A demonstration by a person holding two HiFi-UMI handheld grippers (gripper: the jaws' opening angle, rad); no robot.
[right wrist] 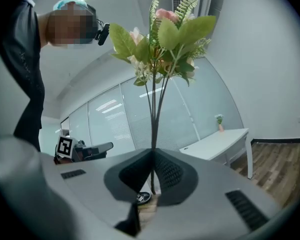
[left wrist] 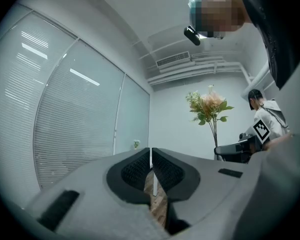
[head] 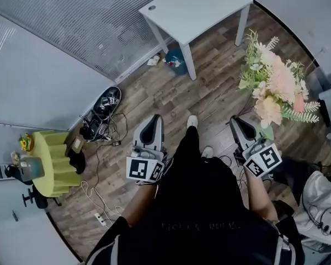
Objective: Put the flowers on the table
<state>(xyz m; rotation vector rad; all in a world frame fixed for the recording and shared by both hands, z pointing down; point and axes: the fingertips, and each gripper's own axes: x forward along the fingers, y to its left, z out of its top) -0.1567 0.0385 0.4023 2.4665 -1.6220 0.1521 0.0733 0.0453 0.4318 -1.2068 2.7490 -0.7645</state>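
Observation:
A bunch of artificial flowers [head: 273, 87] with pink and cream blooms and green leaves stands above my right gripper [head: 238, 127], which is shut on the thin dark stems [right wrist: 153, 134]. In the right gripper view the blooms [right wrist: 162, 39] rise overhead. My left gripper [head: 150, 129] is shut with nothing between its jaws; its view shows the flowers [left wrist: 209, 106] off to the right. The white table [head: 196, 7] stands at the far end of the wooden floor, also seen in the right gripper view as the table [right wrist: 217, 144].
A person's legs and white shoes [head: 192, 121] are between the grippers. A teal bag [head: 175, 59] lies beside the table leg. Black gear and cables [head: 102, 115] lie on the floor at the left, near a yellow-green stool [head: 55, 162]. Another person [head: 314, 203] sits at right.

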